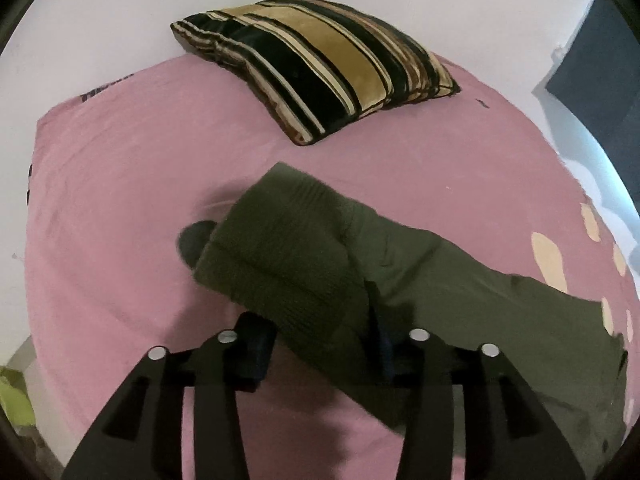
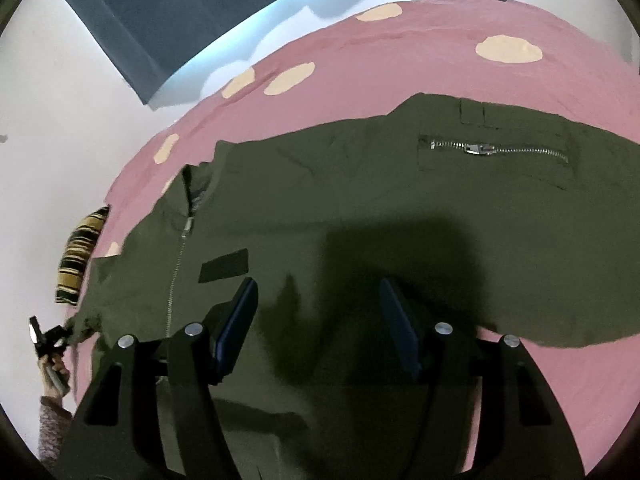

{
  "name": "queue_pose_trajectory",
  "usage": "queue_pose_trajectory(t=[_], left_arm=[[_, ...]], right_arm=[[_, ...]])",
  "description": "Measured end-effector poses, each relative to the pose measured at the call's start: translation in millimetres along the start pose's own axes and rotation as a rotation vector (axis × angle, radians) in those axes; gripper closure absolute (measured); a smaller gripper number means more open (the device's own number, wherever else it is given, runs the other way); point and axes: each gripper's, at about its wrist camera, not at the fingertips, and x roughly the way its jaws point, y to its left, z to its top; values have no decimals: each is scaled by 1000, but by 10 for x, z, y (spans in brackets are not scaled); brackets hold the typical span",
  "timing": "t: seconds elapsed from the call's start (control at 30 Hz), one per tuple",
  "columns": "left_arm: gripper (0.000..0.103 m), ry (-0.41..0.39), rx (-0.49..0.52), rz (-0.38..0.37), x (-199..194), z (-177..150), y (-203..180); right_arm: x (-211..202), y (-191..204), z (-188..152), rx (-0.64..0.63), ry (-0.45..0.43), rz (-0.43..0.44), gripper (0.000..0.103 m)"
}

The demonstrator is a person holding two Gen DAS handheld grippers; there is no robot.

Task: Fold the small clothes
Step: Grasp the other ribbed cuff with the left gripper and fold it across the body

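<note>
We have an olive jacket (image 2: pixel 360 200) spread on the pink bed (image 1: pixel 120 200), its body lying toward the bed's spotted edge and one sleeve reaching in toward the striped pillow (image 1: pixel 316 68) at the head. The front zip (image 2: pixel 176 276) is closed and a pocket zip (image 2: pixel 496 149) faces up, so the jacket lies front up.

Our left gripper (image 1: pixel 316 336) sits at the ribbed cuff (image 1: pixel 276 256); its jaws are spread wide with the sleeve fabric lying between and over them, the right finger partly hidden under cloth. We judge it is not clamped on anything, though the cloth covers enough that a light pinch cannot be ruled out. Our right gripper (image 2: pixel 320 320) hovers over the jacket's body, jaws wide apart and holding nothing.

We read this as the first fold: bringing a sleeve in across the chest. Next we would need to close the left jaws on the cuff, lift it clear of the bed, and carry it over the zip, while the right gripper presses or holds the body so it does not slide.
</note>
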Motion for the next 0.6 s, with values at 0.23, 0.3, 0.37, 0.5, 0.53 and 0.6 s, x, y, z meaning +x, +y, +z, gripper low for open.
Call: queue_pose_trajectory(t=[0.23, 0.3, 0.37, 0.5, 0.53, 0.6], left_arm=[[42, 44, -5, -42, -106, -58, 273], [41, 61, -27, -99, -91, -43, 346], [38, 81, -50, -178, -78, -22, 461], [38, 154, -44, -323, -62, -31, 677], [37, 160, -17, -328, -88, -60, 672], [36, 154, 62, -329, -166, -139, 638]], right_arm=[[-150, -85, 88, -22, -50, -21, 35], [-185, -142, 96, -5, -58, -19, 35], [-225, -195, 92, 3, -62, -24, 35], [-361, -385, 69, 38, -77, -47, 34], [-403, -452, 65, 56, -82, -50, 34], [-520, -645, 54, 108, -100, -58, 34]])
